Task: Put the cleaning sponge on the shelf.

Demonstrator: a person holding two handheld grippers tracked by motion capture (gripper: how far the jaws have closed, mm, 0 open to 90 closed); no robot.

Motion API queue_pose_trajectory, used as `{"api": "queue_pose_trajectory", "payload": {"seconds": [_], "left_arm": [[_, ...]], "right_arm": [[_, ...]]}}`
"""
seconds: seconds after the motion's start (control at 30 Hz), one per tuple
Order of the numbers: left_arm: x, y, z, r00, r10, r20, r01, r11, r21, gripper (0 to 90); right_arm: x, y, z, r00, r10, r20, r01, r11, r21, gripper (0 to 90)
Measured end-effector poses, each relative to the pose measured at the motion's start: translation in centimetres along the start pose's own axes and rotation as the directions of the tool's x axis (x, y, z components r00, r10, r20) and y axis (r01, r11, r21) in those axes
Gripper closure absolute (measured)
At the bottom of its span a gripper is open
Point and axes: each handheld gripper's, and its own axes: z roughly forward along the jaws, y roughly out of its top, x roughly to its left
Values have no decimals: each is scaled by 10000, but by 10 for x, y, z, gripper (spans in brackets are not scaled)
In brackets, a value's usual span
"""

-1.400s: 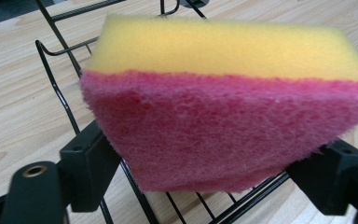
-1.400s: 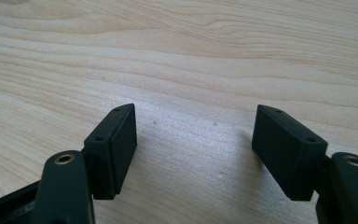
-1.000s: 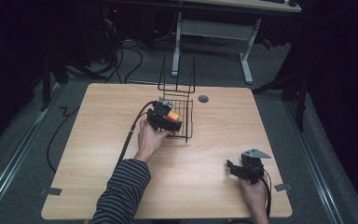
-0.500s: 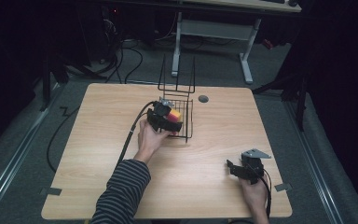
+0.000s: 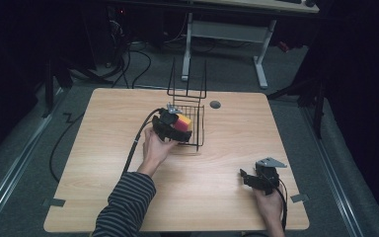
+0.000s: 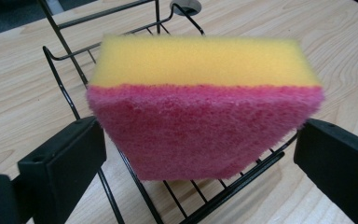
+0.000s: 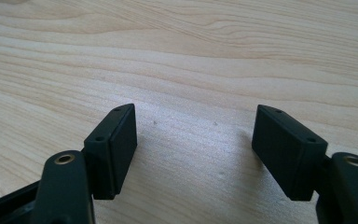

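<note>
Left claw (image 6: 200, 154) just opening wide, sponge (image 6: 205, 107) between jaws over wire basket (image 6: 74, 74), unpressed

A pale wood-grain tabletop (image 5: 103, 148) carries everything, with a round grey cable port (image 5: 215, 104) set near its far edge. Beyond it, a white-legged desk frame (image 5: 223, 29) stands on grey floor (image 5: 39, 143), where black cables (image 5: 143, 59) trail. Grey tape tabs (image 5: 53, 202) mark the tabletop's near corners.

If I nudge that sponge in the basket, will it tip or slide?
The sponge looks soft and light, so it probably squashes rather than slides. It leans on the basket wires, so it may tip. Its rough pink face likely grips.
</note>
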Motion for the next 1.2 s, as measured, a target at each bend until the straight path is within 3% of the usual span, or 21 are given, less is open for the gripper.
{"api": "queue_pose_trajectory", "payload": {"seconds": [0.37, 0.8, 1.2], "left_arm": [[-1, -6, -18, 9994, 319, 96, -320, 9995, 83, 6], [-4, -11, -19, 9986, 510, 128, -515, 9979, 391, 7], [3, -26, -39, 9995, 294, 61, -294, 9996, -10, 16]], "right_arm": [[0, 0, 0, 10000, 47, -10, -47, 10000, 16, 313], [0, 0, 0, 10000, 51, -11, -51, 10000, 14, 313], [0, 0, 0, 10000, 43, -11, -43, 10000, 12, 313]]}}
